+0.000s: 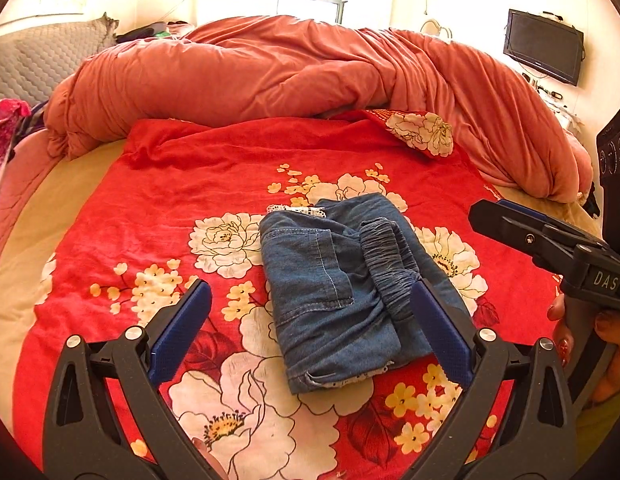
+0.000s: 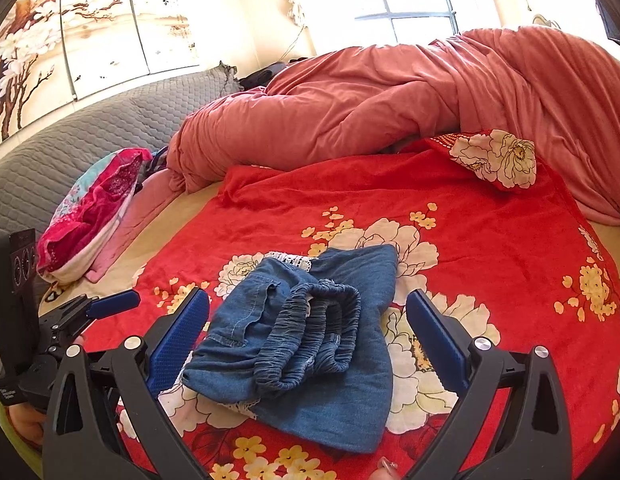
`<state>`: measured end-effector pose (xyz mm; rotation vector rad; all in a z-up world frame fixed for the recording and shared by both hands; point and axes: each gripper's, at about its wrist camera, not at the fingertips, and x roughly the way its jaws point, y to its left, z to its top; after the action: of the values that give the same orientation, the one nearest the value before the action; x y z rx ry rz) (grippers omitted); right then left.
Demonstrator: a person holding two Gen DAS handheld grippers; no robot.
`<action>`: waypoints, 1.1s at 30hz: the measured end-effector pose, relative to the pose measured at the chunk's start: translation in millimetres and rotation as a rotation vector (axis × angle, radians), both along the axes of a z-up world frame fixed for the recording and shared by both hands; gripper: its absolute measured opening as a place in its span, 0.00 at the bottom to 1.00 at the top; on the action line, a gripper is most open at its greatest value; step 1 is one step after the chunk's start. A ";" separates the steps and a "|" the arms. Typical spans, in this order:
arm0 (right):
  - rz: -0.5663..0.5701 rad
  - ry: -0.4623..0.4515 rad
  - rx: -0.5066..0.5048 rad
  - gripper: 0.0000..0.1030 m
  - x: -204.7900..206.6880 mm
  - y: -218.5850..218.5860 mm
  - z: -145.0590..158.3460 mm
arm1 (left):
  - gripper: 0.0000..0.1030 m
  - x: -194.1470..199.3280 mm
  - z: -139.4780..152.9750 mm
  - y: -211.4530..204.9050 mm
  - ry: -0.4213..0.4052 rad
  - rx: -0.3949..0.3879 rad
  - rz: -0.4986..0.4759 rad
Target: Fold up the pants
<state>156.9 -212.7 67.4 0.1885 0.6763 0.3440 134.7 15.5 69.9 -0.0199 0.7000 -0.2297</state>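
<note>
Small blue denim pants (image 1: 333,288) lie folded into a compact bundle on the red floral blanket (image 1: 182,184), the gathered elastic waistband on top. My left gripper (image 1: 310,286) hovers over the bundle's near side, jaws wide open, nothing pressed between the blue pads. From the right wrist view the same pants (image 2: 310,340) sit between the spread fingers of my right gripper (image 2: 308,296), which is open and holds nothing. Each tool shows in the other's view: the right gripper (image 1: 493,210) at the right edge, the left gripper (image 2: 114,304) at the left edge.
A bunched salmon-pink duvet (image 1: 270,68) fills the far side of the bed. A grey quilted headboard (image 2: 90,136) and a pink patterned cloth (image 2: 94,208) lie to the left. A flower-print pillow corner (image 1: 425,132) rests beyond the pants. A wall TV (image 1: 543,50) hangs at the right.
</note>
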 end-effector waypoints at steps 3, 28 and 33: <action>-0.005 -0.010 -0.003 0.95 -7.6 -0.2 2.6 | 0.91 -7.9 1.8 -0.5 -0.008 0.005 0.006; -0.038 0.009 -0.041 0.95 -74.2 -14.8 4.1 | 0.91 -64.8 -10.2 8.2 0.031 -0.005 0.055; -0.043 0.006 -0.054 0.95 -85.4 -18.3 6.1 | 0.91 -73.8 -13.9 9.3 0.047 -0.008 0.056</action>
<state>71.5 -231.0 73.5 0.1523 0.6857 0.2839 60.9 24.9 56.0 -0.0522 0.7442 -0.1786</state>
